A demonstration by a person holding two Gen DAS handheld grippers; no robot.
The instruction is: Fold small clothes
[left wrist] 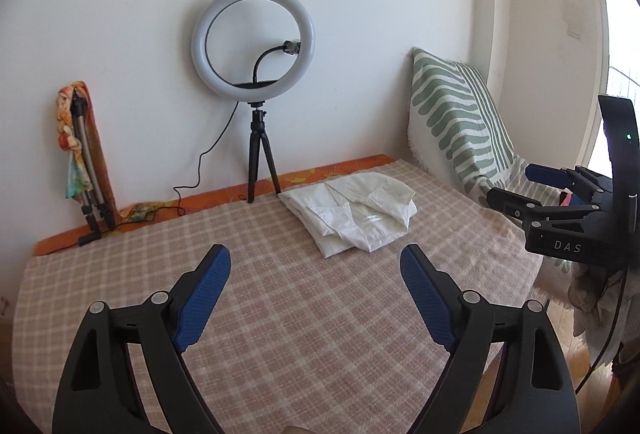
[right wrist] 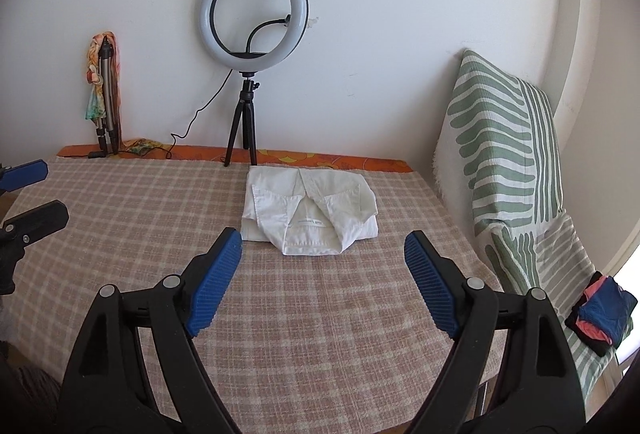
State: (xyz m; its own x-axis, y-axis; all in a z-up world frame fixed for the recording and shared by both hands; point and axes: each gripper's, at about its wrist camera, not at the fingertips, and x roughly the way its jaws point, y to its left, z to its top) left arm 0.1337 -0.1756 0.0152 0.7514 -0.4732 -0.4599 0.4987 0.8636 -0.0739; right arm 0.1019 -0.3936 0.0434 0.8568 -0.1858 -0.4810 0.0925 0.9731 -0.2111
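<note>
A small white shirt lies folded into a compact bundle on the checked pink-and-cream cloth, toward the far side; it also shows in the right wrist view. My left gripper is open and empty, hovering above the cloth short of the shirt. My right gripper is open and empty, just short of the shirt's near edge. The right gripper also shows at the right edge of the left wrist view. The left gripper shows at the left edge of the right wrist view.
A ring light on a black tripod stands against the wall behind the shirt, its cable trailing left. A folded tripod wrapped in a colourful scarf leans at far left. A green-striped cushion stands at right, folded dark clothes below it.
</note>
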